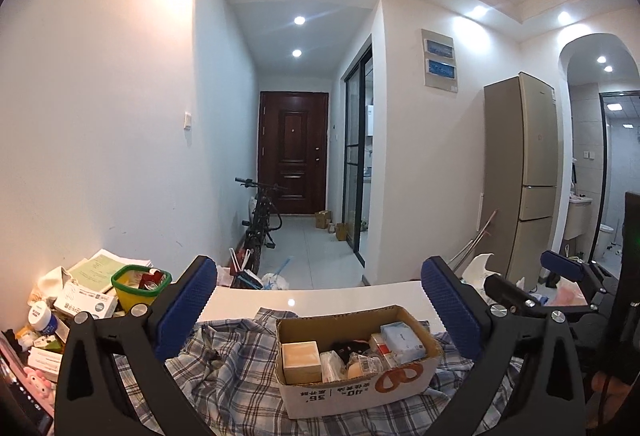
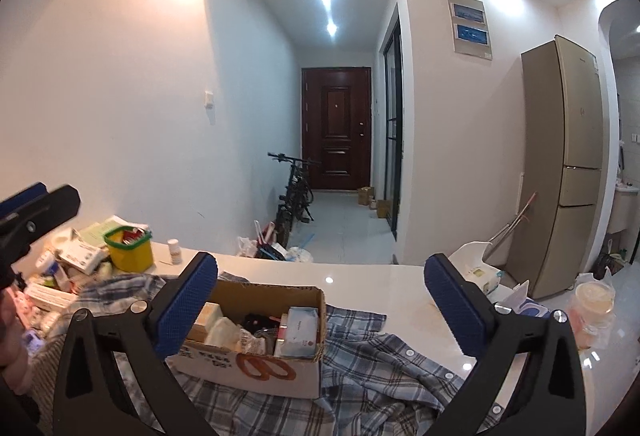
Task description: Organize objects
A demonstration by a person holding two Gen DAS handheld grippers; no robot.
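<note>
An open cardboard box (image 1: pixel 352 376) holding several small packages sits on a crumpled plaid shirt (image 1: pixel 232 372) on the white table (image 1: pixel 340 296). My left gripper (image 1: pixel 320 302) hovers above and short of the box, open wide, with nothing between its blue pads. In the right wrist view the same box (image 2: pixel 256 352) lies low and left of centre on the shirt (image 2: pixel 384 360). My right gripper (image 2: pixel 320 296) is also open and holds nothing. The two grippers are side by side; one of the left gripper's fingers (image 2: pixel 48 205) shows at the far left.
A yellow cup with a green rim (image 1: pixel 136 288), papers and several medicine boxes (image 1: pixel 84 300) crowd the table's left end. A small white bottle (image 2: pixel 174 251) stands near the far edge. A jar (image 2: pixel 594 300) and tissues are at the right end. Beyond are a fridge (image 2: pixel 572 171) and a bicycle.
</note>
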